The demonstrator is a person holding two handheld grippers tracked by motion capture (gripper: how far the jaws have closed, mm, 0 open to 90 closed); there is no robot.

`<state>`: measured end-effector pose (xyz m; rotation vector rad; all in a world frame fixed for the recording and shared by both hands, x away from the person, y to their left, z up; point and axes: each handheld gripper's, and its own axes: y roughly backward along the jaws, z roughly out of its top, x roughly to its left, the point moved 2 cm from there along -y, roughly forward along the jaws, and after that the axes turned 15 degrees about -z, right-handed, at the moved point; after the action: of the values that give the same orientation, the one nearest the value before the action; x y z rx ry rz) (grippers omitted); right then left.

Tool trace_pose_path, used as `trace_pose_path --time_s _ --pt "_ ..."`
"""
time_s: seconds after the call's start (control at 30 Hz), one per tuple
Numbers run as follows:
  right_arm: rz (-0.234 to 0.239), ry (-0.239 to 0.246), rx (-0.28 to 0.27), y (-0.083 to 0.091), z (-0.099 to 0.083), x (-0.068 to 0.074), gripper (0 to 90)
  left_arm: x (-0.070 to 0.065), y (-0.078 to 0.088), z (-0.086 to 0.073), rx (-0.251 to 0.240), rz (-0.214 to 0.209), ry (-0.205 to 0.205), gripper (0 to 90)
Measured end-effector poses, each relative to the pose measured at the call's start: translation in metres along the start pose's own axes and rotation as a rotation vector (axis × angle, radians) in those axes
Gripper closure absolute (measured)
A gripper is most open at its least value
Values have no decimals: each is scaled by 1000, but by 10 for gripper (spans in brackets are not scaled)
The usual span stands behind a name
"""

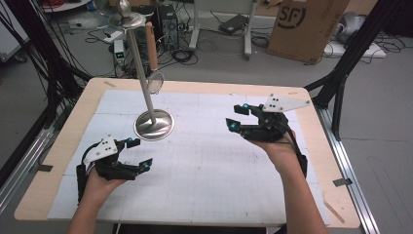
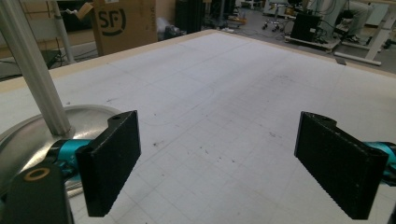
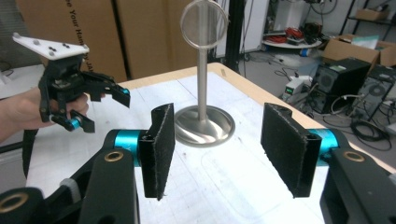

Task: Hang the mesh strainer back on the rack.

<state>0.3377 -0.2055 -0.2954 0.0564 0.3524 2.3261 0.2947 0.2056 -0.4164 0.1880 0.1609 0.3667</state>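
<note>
left gripper [image 1: 137, 153] jaws wide, empty | right gripper [image 1: 235, 116] jaws wide, empty | one metal stand [image 1: 154, 124], one strainer [image 1: 156, 81] hanging on it | one table [image 1: 195, 161]

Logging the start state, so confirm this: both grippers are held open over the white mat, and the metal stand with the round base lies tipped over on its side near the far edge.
Not quite. The metal stand is upright on its round base, as the high view shows, not tipped over. The rest holds: the left gripper and right gripper are both open over the white mat, and the stand sits toward the far edge.
</note>
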Motion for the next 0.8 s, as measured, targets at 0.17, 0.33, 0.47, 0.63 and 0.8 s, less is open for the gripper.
trace_pose_path --time_s 0.17,0.33,0.47,0.63,0.8 --pt "-8 -7 4 3 -12 -1 431 0 1 0 0 -1 -3 151" --pt "-18 -17 10 6 -27 -1 419 0 1 1 -10 -5 -2 151" --pt "-36 -28 23 11 -42 -1 402 0 2 1 -10 -5 -4 150" --pt "-50 -56 29 18 -61 0 389 0 2 1 -10 -5 -2 150" --pt "-65 -70 33 23 -77 -2 380 -1 1 1 -8 -5 -3 150"
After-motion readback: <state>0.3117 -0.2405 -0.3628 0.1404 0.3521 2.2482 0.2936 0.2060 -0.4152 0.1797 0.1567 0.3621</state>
